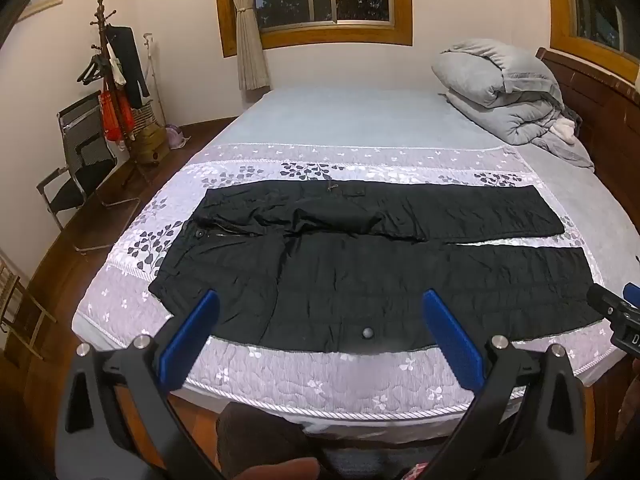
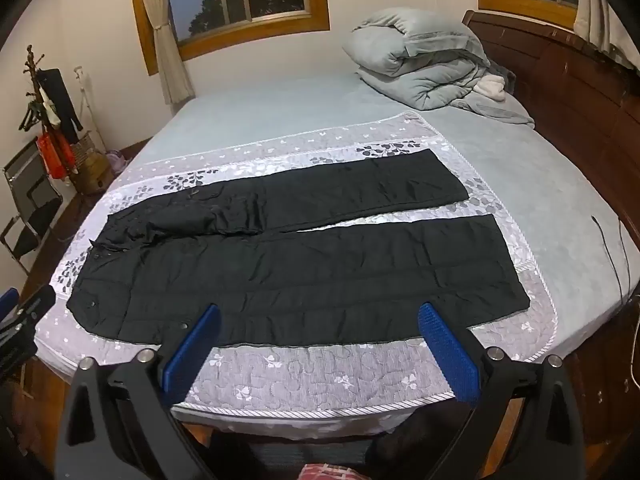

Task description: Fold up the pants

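Black pants (image 1: 360, 264) lie flat on the lilac leaf-print quilt (image 1: 320, 376), waist at the left, both legs stretched to the right with a narrow gap between them. They also show in the right wrist view (image 2: 304, 264). My left gripper (image 1: 320, 304) is open and empty, held above the near leg at the bed's front edge. My right gripper (image 2: 320, 316) is open and empty, held above the near leg further right. The right gripper's tip shows in the left wrist view (image 1: 616, 308), and the left gripper's tip in the right wrist view (image 2: 24, 308).
The bed (image 1: 352, 120) runs back to the wall under a window. A folded grey duvet (image 1: 504, 88) lies at the back right by the wooden headboard (image 2: 560, 80). A coat stand (image 1: 112, 80) and black chair (image 1: 80, 152) stand on the left.
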`<state>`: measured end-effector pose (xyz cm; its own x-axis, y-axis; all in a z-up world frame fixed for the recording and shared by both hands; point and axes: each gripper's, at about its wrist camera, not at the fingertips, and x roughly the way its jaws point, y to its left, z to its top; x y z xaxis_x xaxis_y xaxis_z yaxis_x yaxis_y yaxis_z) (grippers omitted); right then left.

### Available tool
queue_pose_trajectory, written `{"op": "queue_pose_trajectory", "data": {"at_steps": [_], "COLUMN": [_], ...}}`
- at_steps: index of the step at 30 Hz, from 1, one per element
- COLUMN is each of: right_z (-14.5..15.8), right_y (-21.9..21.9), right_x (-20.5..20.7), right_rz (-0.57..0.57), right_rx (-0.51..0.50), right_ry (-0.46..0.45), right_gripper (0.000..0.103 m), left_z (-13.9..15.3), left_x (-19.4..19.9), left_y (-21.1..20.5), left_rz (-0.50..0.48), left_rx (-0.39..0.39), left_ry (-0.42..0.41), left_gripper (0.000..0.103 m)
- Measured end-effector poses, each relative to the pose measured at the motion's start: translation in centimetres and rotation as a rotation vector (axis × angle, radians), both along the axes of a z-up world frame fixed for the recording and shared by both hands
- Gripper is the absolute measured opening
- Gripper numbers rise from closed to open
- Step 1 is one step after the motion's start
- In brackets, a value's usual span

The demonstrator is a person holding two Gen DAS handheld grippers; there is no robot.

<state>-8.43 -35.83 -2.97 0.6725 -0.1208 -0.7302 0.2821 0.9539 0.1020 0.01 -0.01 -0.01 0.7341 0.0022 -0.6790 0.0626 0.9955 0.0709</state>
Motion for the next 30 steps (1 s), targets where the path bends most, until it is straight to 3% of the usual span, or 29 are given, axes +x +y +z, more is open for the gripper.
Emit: {"op": "queue_pose_trajectory", "data": {"at_steps": [9,10,30], "right_z": [0.0,0.0,0.2], "right_y": [0.2,-0.4,-0.7], "right_x": [0.1,-0.4,-0.4], "right_rz": [-0.01,0.006,-0.002], "right_rx": [-0.032,0.005,0.011], "right_ry": [0.013,-0.009,-0.013], "right_gripper": [0.1,0.1,0.1], "left_z": [0.1,0.5,0.5], "left_x": [0.1,0.2,0.1], "left_y": [0.0,-0.3,-0.3], "left_rz": [0.001,-0.006,-0.012], "left_rx": [0.0,-0.004,-0.005], "left_ry": [-0.008,-0.008,-0.026], "left_gripper": [0.101,0.101,0.101]}}
